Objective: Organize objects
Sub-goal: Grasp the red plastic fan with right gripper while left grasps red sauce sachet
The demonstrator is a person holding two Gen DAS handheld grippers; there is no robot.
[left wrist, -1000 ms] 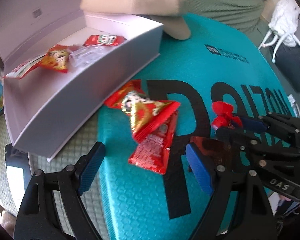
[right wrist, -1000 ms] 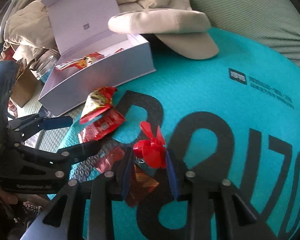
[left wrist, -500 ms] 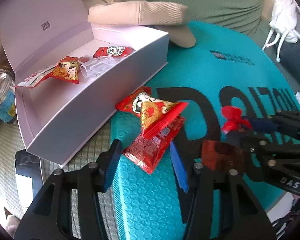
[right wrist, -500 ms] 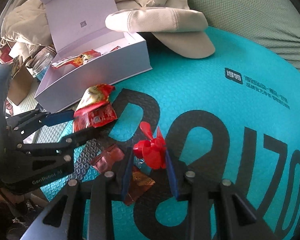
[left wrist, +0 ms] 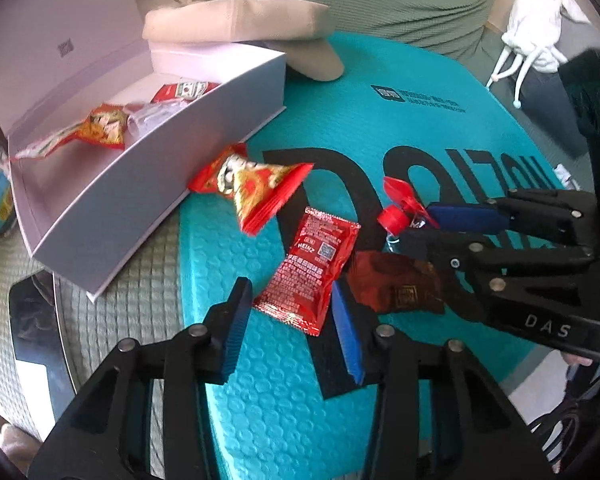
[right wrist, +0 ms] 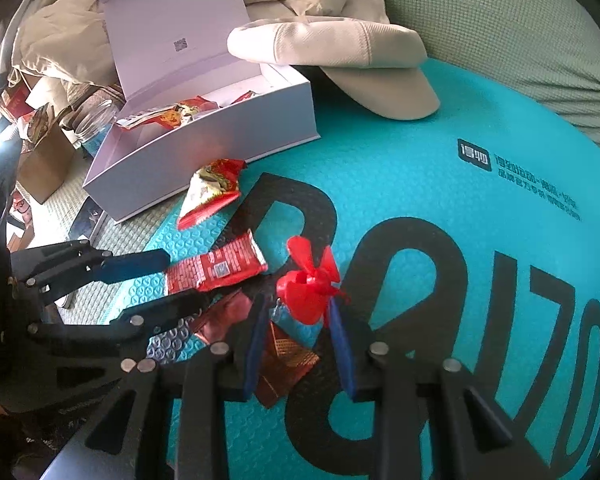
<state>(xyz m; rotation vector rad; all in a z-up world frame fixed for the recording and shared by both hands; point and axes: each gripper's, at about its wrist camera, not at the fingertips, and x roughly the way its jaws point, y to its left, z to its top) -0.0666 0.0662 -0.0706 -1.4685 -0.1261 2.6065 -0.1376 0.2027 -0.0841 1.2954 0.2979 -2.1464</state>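
1. My left gripper has its blue fingers much narrower than a second ago; they have just been closing, and the red ketchup sachet now lies between them. I cannot see the pads pressing on it, so I do not call it gripped.
2. That sachet was tucked under the gold-and-red snack packet a second ago; now it lies apart from it on the teal mat, nearer my left fingers.
3. A dark red foil wrapper lies flat just right of the sachet, partly under my right gripper's arm.
4. My right gripper pinches the small bottle topped with a red pinwheel, fingers tight on both sides, as before.
5. The snack packet sits beyond the sachet, its end touching the front wall of the white box.
6. The box stands with its lid up; inside lie a second snack packet, a clear plastic piece and another ketchup sachet, unchanged.
7. A beige cap rests behind the box, overlapping its far corner.
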